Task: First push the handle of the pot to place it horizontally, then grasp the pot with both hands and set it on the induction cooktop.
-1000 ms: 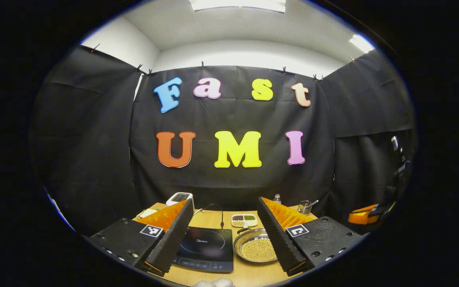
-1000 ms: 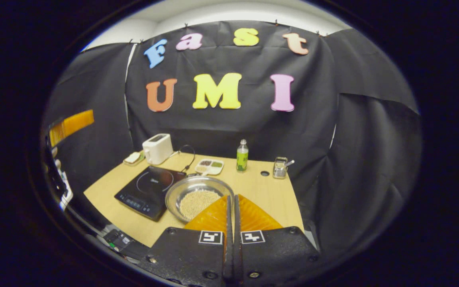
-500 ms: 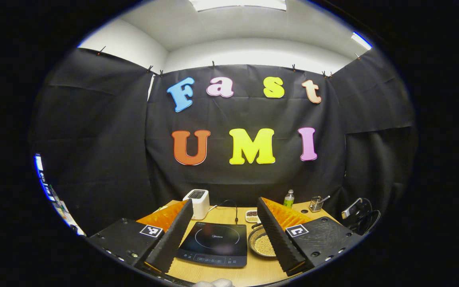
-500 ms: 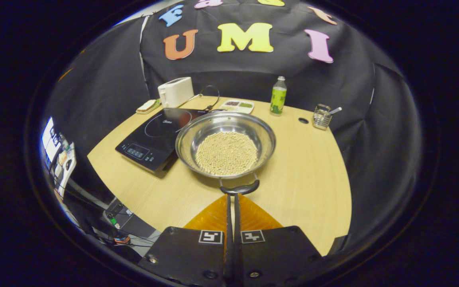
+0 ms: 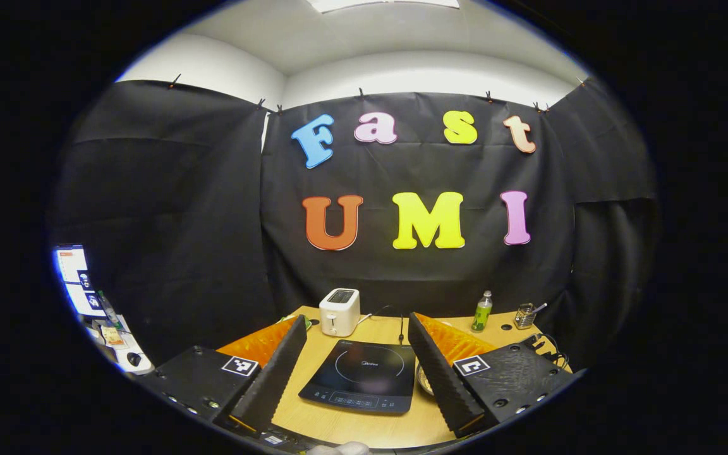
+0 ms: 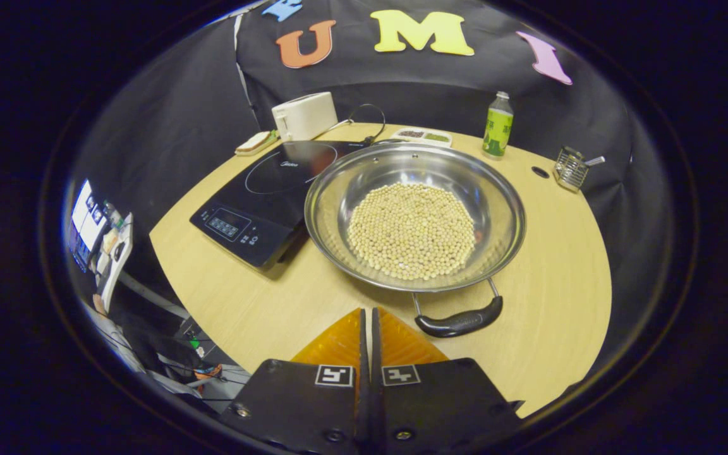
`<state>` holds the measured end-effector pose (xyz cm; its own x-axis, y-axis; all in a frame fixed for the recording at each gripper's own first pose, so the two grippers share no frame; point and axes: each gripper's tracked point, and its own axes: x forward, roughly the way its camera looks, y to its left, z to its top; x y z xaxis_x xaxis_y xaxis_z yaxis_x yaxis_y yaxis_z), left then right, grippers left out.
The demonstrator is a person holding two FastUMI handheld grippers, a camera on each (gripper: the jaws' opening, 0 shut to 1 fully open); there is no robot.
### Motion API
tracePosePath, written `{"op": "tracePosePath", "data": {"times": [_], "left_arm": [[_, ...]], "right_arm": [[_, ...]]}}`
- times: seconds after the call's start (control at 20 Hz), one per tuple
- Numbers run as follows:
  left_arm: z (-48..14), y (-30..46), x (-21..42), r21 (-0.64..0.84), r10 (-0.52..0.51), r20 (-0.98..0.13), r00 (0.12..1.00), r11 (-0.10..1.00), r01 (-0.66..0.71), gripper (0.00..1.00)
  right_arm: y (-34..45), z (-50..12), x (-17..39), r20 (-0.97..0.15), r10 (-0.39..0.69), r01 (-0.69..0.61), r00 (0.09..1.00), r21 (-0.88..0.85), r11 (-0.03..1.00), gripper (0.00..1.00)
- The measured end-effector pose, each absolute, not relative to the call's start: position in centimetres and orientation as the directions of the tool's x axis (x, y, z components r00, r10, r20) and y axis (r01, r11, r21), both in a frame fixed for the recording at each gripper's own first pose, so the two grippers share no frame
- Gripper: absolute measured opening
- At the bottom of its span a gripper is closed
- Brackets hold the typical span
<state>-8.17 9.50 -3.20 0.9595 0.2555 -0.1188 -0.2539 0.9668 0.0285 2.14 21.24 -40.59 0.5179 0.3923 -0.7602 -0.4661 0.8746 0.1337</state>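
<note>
Holding nothing, your right gripper (image 6: 367, 311) has its fingers pressed together just short of the black handle (image 6: 460, 322) of the shiny steel pot of beans (image 6: 413, 215). That pot sits beside the black induction cooktop (image 6: 263, 196). Your left gripper (image 5: 357, 344) is spread wide, empty, above the wooden table (image 5: 364, 430).
</note>
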Motion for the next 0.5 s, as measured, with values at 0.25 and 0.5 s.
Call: {"op": "tracePosePath", "data": {"times": [0.25, 0.5], "left_arm": [[-3.6, 9.2, -7.4, 0.032, 0.279, -0.133, 0.951, 0.96, -0.277, 0.96], [-3.3, 8.1, -6.0, 0.023, 0.271, -0.124, 0.954, 0.962, -0.271, 0.96]], "right_arm": [[19.2, -41.2, 3.3, -0.778, 0.387, -0.45, 0.495, 0.152, 0.88, 0.04], [16.8, -41.3, 4.1, -0.785, 0.372, -0.454, 0.496, 0.131, 0.881, 0.0]]}}
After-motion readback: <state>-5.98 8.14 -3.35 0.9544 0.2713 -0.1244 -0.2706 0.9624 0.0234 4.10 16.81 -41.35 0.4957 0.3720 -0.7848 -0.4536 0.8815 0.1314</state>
